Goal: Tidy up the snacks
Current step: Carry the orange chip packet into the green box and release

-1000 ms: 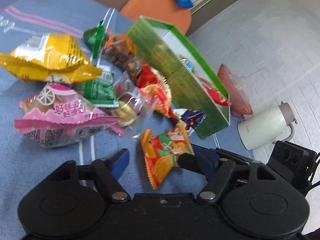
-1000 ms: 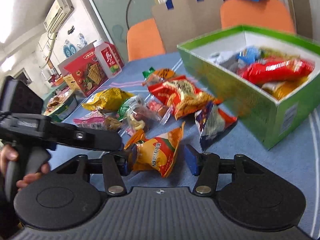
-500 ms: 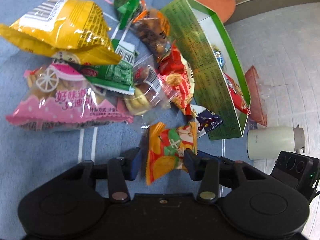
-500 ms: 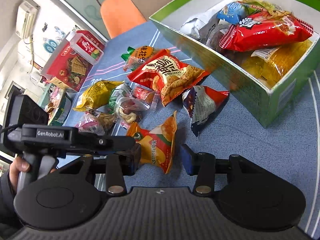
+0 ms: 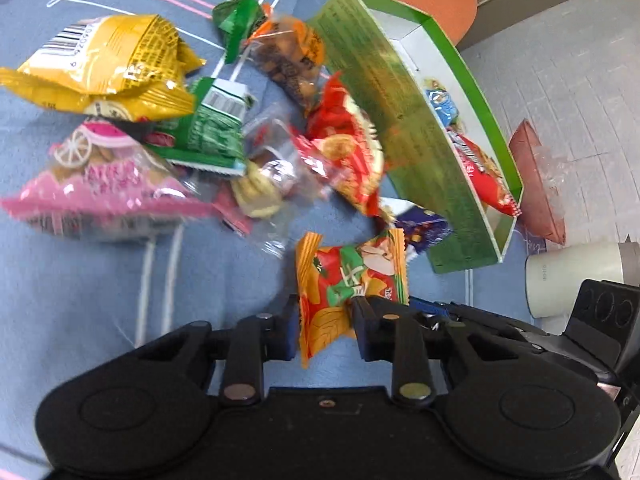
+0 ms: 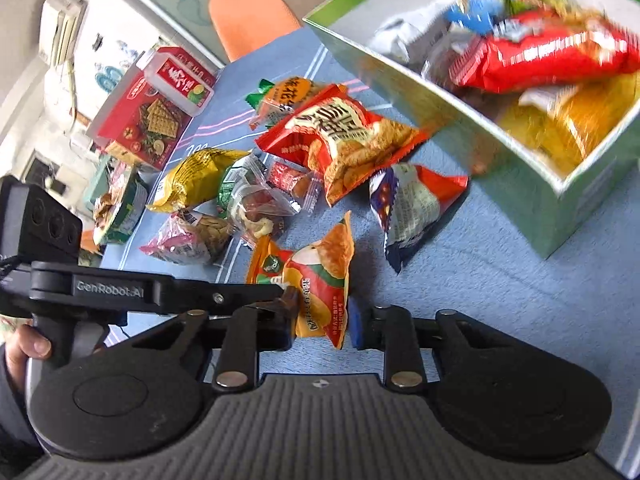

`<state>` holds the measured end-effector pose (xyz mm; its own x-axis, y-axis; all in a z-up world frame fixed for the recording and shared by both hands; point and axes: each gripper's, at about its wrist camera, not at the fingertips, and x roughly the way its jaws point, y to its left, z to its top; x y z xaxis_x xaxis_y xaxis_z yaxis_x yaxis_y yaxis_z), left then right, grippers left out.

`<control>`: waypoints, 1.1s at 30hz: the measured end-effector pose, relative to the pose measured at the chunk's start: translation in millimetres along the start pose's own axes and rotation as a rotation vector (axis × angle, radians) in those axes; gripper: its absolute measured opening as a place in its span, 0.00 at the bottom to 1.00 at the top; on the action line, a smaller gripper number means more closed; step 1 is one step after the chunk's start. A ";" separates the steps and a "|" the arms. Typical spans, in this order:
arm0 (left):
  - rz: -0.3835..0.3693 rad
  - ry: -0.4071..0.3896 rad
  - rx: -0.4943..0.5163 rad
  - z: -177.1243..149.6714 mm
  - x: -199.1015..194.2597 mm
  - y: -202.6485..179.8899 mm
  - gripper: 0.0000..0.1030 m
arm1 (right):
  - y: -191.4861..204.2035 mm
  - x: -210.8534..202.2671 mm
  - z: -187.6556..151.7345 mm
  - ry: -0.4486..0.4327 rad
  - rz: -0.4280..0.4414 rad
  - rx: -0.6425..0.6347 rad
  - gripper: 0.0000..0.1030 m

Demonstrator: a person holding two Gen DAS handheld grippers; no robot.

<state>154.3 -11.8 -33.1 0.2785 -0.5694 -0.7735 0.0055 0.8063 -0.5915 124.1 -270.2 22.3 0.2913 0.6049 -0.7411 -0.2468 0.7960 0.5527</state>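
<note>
"GenRobot.AI" stands in pale letters on the black arm of the left gripper (image 6: 286, 289) at the left of the right wrist view; large black Chinese characters, not legible to me, mark the red snack bag (image 6: 340, 132) at upper centre; the yellow bag (image 5: 108, 68) in the left wrist view's upper left bears a barcode with blurred digits.

An orange chair (image 6: 250, 8) stands behind the blue tablecloth (image 6: 500, 280). A white jug (image 5: 576, 276) sits on the floor; an air conditioner (image 6: 60, 28) hangs high.
</note>
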 end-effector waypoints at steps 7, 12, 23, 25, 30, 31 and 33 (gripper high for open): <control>-0.015 -0.106 0.079 -3.9 -35.3 -62.2 0.04 | 2.7 -61.5 9.7 -0.112 0.057 -0.048 0.42; -0.042 -0.194 0.178 24.9 -59.7 -118.4 0.04 | 8.4 -111.8 41.3 -0.250 0.063 -0.076 0.42; -0.154 -0.296 0.397 119.2 -45.2 -178.8 0.04 | 16.1 -145.1 117.6 -0.554 -0.120 -0.132 0.42; -0.155 -0.263 0.398 130.4 -26.6 -173.1 0.04 | 6.5 -131.8 122.1 -0.551 -0.165 -0.107 0.42; -0.129 -0.173 0.386 149.1 17.2 -160.0 0.04 | -19.0 -97.6 126.6 -0.478 -0.239 -0.014 0.41; -0.127 -0.160 0.382 151.3 23.8 -157.4 0.04 | -23.7 -91.9 126.4 -0.470 -0.246 0.006 0.41; -0.125 -0.134 0.376 155.4 34.4 -152.2 0.05 | -29.8 -82.5 125.5 -0.462 -0.261 0.038 0.41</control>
<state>312.2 -129.1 65.7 0.3758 -0.6606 -0.6499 0.3904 0.7489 -0.5355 223.3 -341.1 114.8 0.7171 0.3264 -0.6158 -0.0804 0.9164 0.3922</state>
